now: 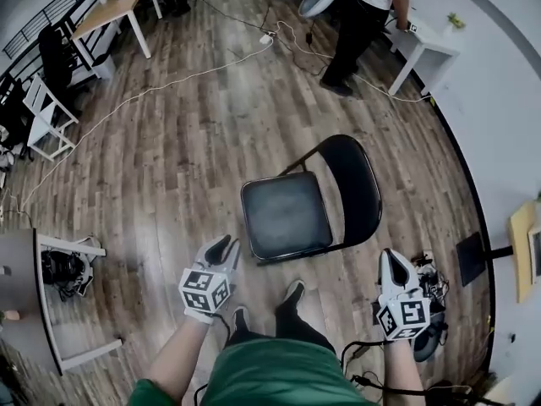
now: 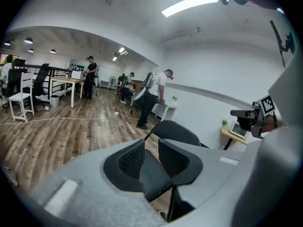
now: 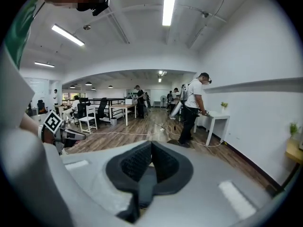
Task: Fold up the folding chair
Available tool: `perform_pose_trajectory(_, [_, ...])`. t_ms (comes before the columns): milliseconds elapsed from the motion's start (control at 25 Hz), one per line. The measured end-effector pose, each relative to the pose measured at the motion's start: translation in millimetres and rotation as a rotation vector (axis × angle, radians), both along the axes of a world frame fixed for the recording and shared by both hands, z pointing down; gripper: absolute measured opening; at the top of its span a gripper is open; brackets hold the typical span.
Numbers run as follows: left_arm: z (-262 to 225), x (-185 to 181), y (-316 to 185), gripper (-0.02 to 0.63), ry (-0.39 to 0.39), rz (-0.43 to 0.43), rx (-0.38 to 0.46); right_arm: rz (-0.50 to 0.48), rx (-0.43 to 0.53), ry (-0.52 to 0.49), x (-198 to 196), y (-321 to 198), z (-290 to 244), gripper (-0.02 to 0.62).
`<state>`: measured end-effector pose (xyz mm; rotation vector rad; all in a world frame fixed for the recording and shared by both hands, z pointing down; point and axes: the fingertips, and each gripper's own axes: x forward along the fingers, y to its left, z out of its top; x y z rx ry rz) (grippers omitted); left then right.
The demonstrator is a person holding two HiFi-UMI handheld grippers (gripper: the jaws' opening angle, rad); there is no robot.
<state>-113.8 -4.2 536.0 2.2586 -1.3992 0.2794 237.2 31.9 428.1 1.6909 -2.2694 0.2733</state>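
Folding chair (image 1: 286,216) faces left, unfolded; left hand-held gripper (image 1: 225,247) ajar, right hand-held gripper (image 1: 394,263) closed.

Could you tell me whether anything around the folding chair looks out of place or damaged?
Nothing on the folding chair looks damaged; it stands upright and unfolded. The only untidy thing is a white cable trailing across the floor beyond it.

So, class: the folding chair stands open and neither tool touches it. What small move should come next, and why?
Probably bring the left tool forward to the near edge of the seat: the folding chair stands open, that tool's jaws are slightly apart and empty, and the right tool is shut.
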Motion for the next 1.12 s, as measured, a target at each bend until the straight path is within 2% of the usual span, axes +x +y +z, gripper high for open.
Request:
perform_pose_trajectory(120, [42.3,-1.5,-14.9,0.11,-0.009,-0.052,-0.079,-0.063,-0.051,0.006,11.0,-31.4,27.2,0.003])
perform_pose_trajectory(240, [85.4,-6.0,-23.8,0.156,0.033,-0.11,-0.169,-0.09,-0.107,-0.005,26.1,-60.2,53.0,0.003])
perform_pose_trajectory(360, [128.6,-12.9,-27.8,0.23,0.124,-0.156,-0.267,-0.063,-0.16,-0.046,44.2,-85.8,72.9,0.003])
perform_pose_trajectory(440, [158.9,-21.3,-32.3,0.262,0.195,-0.178,-0.329,-0.034,-0.187,-0.063,51.7,-103.4,83.5,0.045])
perform_pose_trajectory(680, [275.2,-36.6,-48.8,0.267,0.297,-0.19,-0.518,0.039,-0.266,0.014,80.7,-148.6,130.1,0.077])
perform_pose_trajectory(840, [354.6,-30.2,-65.2,0.278,0.349,-0.146,-0.633,0.072,-0.322,0.046,90.0,-166.7,157.6,0.141])
perform_pose_trajectory(960, [405.4,-21.4,-71.5,0.294,0.346,-0.076,-0.715,0.096,-0.356,0.066,94.9,-175.2,175.3,0.158])
perform_pose_trajectory(1040, [432.4,-16.9,-77.1,0.308,0.356,-0.045,-0.749,0.111,-0.364,0.071,97.8,-184.9,184.1,0.158])
perform_pose_trajectory(1120, [454.9,-15.1,-89.0,0.326,0.371,-0.031,-0.762,0.115,-0.381,0.061,94.5,-195.6,195.2,0.19])
